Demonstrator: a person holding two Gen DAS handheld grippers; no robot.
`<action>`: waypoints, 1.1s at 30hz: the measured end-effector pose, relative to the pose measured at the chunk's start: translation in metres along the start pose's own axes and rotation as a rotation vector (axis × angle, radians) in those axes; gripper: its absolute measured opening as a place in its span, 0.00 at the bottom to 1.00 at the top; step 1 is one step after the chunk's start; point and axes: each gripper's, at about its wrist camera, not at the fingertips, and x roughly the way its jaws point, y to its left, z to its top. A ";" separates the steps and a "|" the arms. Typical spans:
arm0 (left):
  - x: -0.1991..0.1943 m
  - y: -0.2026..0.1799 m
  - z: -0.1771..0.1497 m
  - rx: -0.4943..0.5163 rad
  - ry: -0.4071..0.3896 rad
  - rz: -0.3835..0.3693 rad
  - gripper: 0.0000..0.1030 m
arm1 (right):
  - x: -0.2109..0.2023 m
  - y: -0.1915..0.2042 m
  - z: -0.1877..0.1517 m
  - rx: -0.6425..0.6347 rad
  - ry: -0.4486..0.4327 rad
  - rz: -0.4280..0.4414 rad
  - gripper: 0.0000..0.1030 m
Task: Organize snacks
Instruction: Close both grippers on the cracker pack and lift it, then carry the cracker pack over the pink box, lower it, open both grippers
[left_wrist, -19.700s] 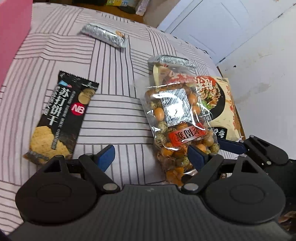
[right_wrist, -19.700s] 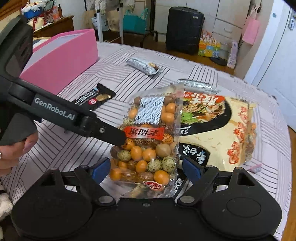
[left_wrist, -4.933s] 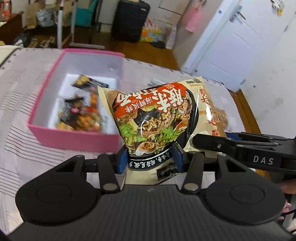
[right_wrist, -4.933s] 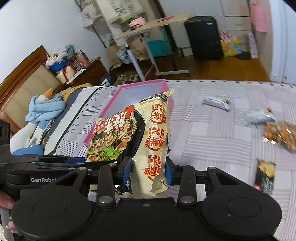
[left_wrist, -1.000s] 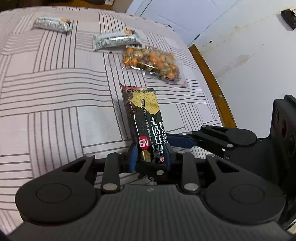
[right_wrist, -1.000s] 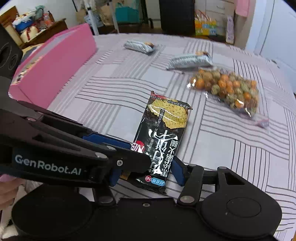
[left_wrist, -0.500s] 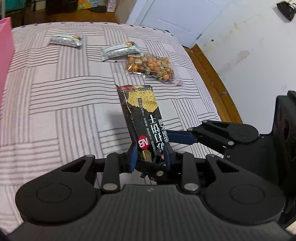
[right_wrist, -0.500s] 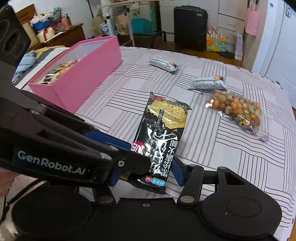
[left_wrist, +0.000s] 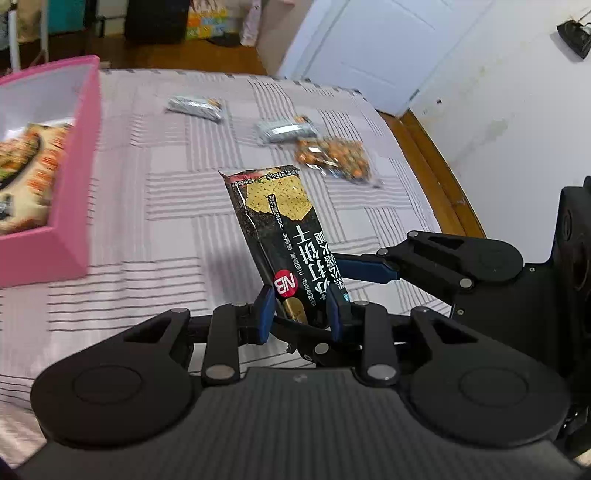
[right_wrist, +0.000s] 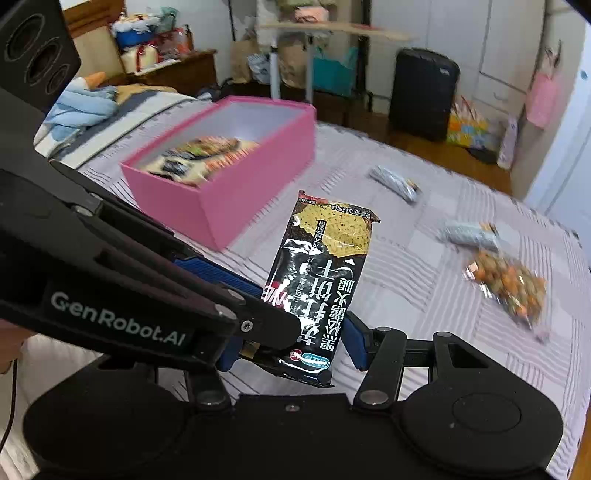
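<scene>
Transfer step: black foil cracker packet (left_wrist: 284, 236) is pinched at its lower end by both the left hand-held gripper (left_wrist: 300, 314) and right hand-held gripper (right_wrist: 291, 345), lifted above the striped bed (left_wrist: 155, 206). Next: carried over the pink cardboard box (right_wrist: 236, 192) near the bed's far-left edge, then released.

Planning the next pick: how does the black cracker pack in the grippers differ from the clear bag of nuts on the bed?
The black cracker pack is opaque, long and held off the bed; the bag of nuts is see-through, wider and lies flat on the striped cover. Both are sealed snacks, still outside the pink box.

Black cracker packet (right_wrist: 320, 280) (probably lifted) between both claws
</scene>
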 end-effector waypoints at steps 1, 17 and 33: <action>-0.006 0.004 0.001 -0.003 -0.009 0.008 0.26 | 0.001 0.006 0.005 -0.003 -0.008 0.006 0.59; -0.077 0.133 0.052 -0.082 -0.085 0.201 0.29 | 0.084 0.075 0.117 -0.027 -0.099 0.159 0.59; -0.026 0.230 0.117 -0.201 -0.167 0.230 0.33 | 0.185 0.058 0.176 0.140 -0.073 0.145 0.60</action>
